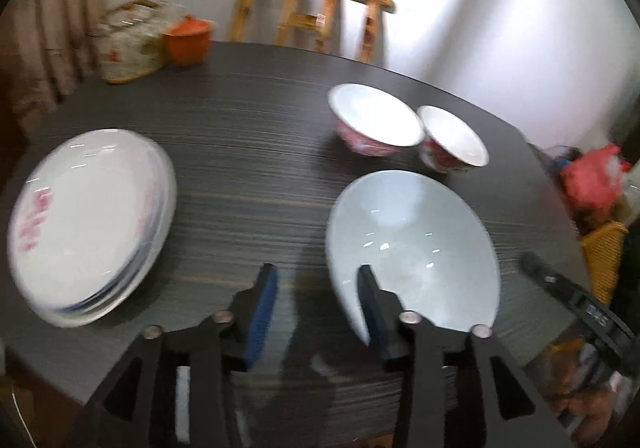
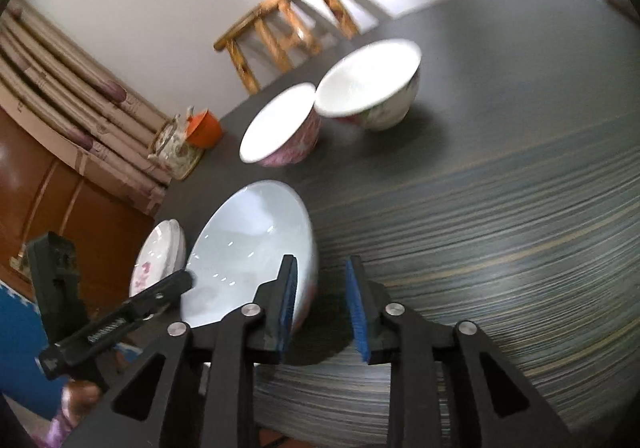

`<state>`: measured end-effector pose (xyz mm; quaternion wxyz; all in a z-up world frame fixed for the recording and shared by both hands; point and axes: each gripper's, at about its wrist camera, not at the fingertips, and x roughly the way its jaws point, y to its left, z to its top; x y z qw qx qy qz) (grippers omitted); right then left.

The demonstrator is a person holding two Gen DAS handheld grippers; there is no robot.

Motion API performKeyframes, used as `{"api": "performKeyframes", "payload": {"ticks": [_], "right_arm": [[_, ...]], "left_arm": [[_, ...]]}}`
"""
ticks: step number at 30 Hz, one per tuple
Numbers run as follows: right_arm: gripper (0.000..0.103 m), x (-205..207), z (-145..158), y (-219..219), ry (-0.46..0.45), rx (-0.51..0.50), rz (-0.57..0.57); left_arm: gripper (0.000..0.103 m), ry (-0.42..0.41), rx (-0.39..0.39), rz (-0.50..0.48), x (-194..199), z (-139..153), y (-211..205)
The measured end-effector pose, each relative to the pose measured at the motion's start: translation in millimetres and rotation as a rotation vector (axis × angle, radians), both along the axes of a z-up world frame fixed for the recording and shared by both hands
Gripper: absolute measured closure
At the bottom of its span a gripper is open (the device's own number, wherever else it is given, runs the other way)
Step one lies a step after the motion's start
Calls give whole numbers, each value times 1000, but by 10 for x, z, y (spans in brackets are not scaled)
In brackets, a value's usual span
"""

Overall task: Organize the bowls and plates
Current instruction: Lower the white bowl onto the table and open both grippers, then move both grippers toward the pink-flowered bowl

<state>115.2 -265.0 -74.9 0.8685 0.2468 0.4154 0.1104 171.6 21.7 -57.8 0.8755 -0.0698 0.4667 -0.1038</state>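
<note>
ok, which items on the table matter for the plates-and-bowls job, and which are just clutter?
Job items:
plate stack
big pale bowl
larger pink bowl
smaller pink bowl

Clutter:
orange pot
floral basket
chair
red bag
wicker basket

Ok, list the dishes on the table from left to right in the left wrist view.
Stack of white plates → pale blue bowl → larger pink-patterned bowl → smaller pink-patterned bowl. The two pink bowls sit farther back, beyond the blue bowl.
</note>
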Motion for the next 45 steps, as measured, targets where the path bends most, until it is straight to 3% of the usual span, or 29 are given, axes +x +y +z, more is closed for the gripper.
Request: {"api": "performKeyframes", "payload": {"ticks": [4,10,12,15,17,19,21,23,27,31,34,36,38,45], "right_arm": [[76,-309,137,-87,-102,-165,-37],[68,-780,152,-113,-169,-292,-15],[60,-910,129,-170,-192,-300,-24],[49,-1087,62,-253,-220,-337,-63],[32,-1166,33,-337,-225,-304,-90],[26,-1212,68,-431,-244,-266,-127],[26,-1212,68,-478,-234,-232,-135],[27,-1110,53,-503,-160,-171,-95],[28,-948,222,-521,-123,-49,-31],[28,-586,568,-414,-112,50,60],[32,-274,719,-347,-81,177,114],[39,-30,795,-302,-58,233,108],[52,232,805,-262,-12,308,119],[56,959,597,-116,138,397,79]], "left_arm": [[46,-72,41,45,-337,120,34],[46,-159,107,27,-794,274,-139],[46,-164,68,-5,-870,287,-178],[46,-156,-59,-74,-929,290,-167],[46,-146,-104,-73,-911,288,-172],[46,-120,-127,-70,-876,298,-158],[46,-137,-113,-67,-840,368,-142],[46,-154,-72,-80,-814,450,-154],[46,-176,64,-149,-625,621,-244],[46,-114,58,-188,-193,724,-264],[46,-110,81,-201,147,785,-285],[46,-97,92,-201,379,792,-292],[46,-66,58,-224,628,780,-289],[46,22,-1,-216,1431,621,-260]]}}
